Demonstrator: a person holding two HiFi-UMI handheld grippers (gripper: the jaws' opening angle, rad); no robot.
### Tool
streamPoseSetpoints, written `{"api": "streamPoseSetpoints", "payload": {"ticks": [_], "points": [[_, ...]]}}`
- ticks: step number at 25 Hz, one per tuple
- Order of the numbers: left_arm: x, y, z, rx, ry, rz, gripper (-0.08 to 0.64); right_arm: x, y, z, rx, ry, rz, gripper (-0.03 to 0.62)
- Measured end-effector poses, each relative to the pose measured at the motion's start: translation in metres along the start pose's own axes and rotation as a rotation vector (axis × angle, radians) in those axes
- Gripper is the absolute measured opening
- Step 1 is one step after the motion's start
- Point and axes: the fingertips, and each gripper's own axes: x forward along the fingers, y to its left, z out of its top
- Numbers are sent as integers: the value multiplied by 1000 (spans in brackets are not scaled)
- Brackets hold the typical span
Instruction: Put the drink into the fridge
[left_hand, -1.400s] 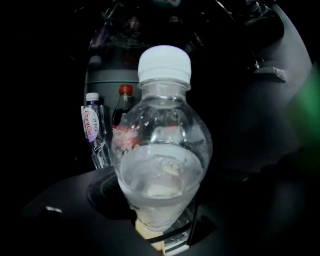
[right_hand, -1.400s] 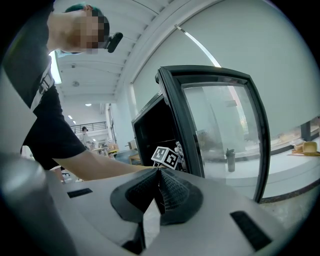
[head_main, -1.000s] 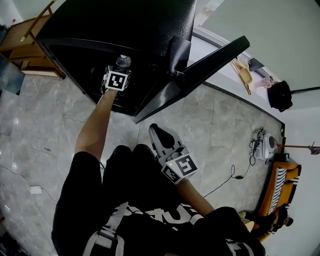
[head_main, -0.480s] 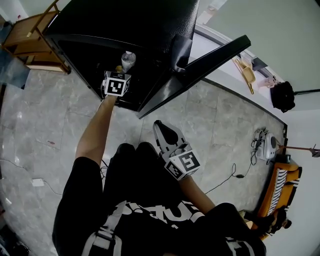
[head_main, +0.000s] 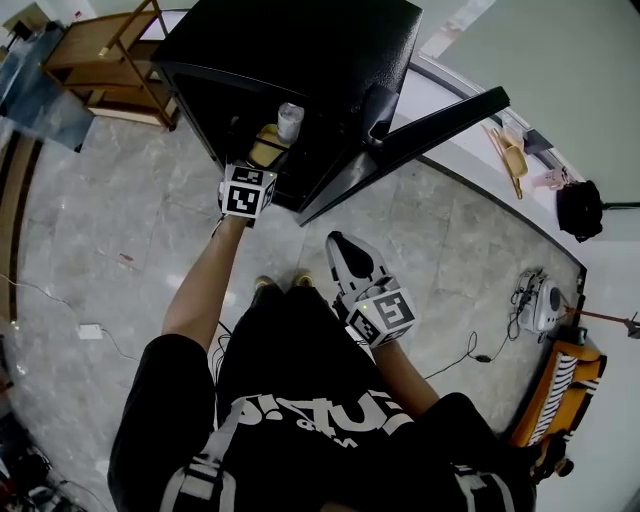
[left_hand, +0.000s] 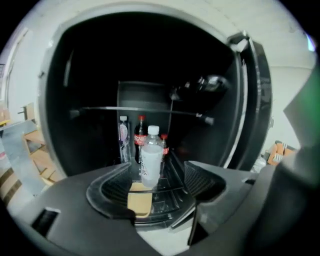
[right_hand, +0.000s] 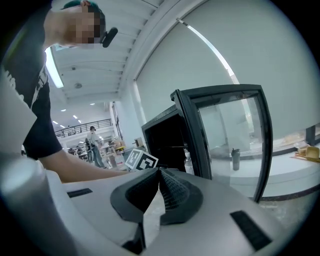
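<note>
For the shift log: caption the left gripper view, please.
Open left claw faces clear bottle standing inside the fridge.

Small clear plastic bottle with white cap (left_hand: 151, 157) stood upright near front inside black fridge (head_main: 300, 50); fridge door (head_main: 430, 120) hung open.

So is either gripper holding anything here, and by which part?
Nothing is held. The left gripper is open, not touching the water bottle standing in the fridge; the right gripper is shut and empty.
</note>
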Motion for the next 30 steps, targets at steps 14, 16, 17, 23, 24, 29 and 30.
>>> {"api": "streamPoseSetpoints", "payload": {"ticks": [14, 16, 17, 23, 24, 29, 30], "points": [[-121, -38, 42, -74, -74, -20, 224, -3, 16, 21, -26, 24, 65, 23], [-137, -44, 47, -91, -98, -26, 155, -2, 16, 23, -34, 25, 76, 23], [-144, -46, 49, -103, -110, -32, 124, -2, 16, 25, -38, 23, 80, 23], [-187, -55, 62, -205, -184, -65, 18, 0, 15, 35, -50, 14, 91, 23], [-194, -56, 63, -214, -193, -65, 15, 0, 15, 36, -49, 16, 91, 23], [-231, -60, 71, -244, -239, -56, 9, 5, 17, 45, -57, 13, 112, 23], [-239, -59, 71, -241, -245, -45, 9, 6, 18, 47, -59, 11, 118, 23]]}}
